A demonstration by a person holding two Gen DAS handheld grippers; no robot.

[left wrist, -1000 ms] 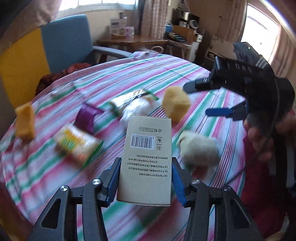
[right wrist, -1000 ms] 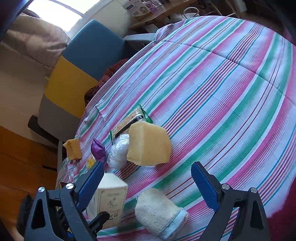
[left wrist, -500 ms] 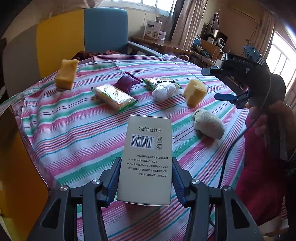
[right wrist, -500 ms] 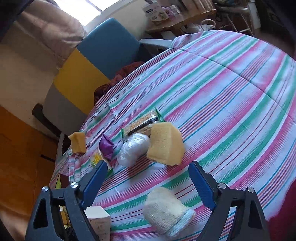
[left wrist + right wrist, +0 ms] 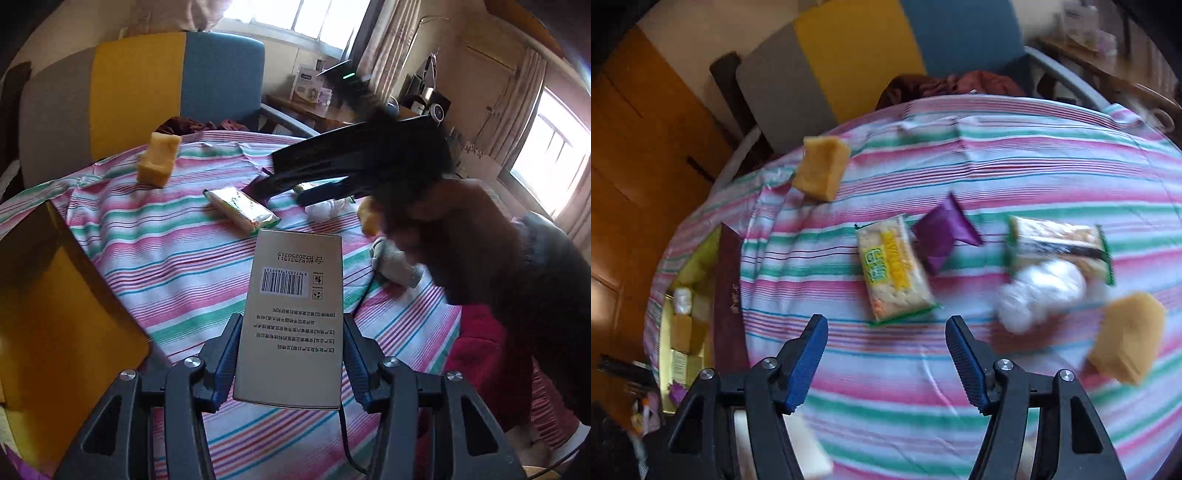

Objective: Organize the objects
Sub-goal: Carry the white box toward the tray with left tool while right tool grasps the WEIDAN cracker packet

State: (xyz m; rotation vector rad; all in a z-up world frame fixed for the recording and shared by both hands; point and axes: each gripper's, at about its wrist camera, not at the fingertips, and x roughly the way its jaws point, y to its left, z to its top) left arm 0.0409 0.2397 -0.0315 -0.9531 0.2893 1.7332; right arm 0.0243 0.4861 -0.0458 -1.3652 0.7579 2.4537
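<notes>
The left gripper (image 5: 290, 363) clamps the carton (image 5: 291, 317) by its 2 long sides above the striped surface (image 5: 177, 266); it looks light, stiff, crushable. The right gripper (image 5: 886, 350) hovers over the biscuit packet (image 5: 892, 266), jaws wide.

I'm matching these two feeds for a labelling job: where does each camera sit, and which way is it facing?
Left wrist: on the left gripper, looking along its fingers, shut on the barcoded box, across the striped table towards the chair; the right gripper and hand show ahead.
Right wrist: on the open right gripper, tilted down at the cracker packet; only its own fingers show.
Shared: cracker packet, far yellow sponge, white bundle.
</notes>
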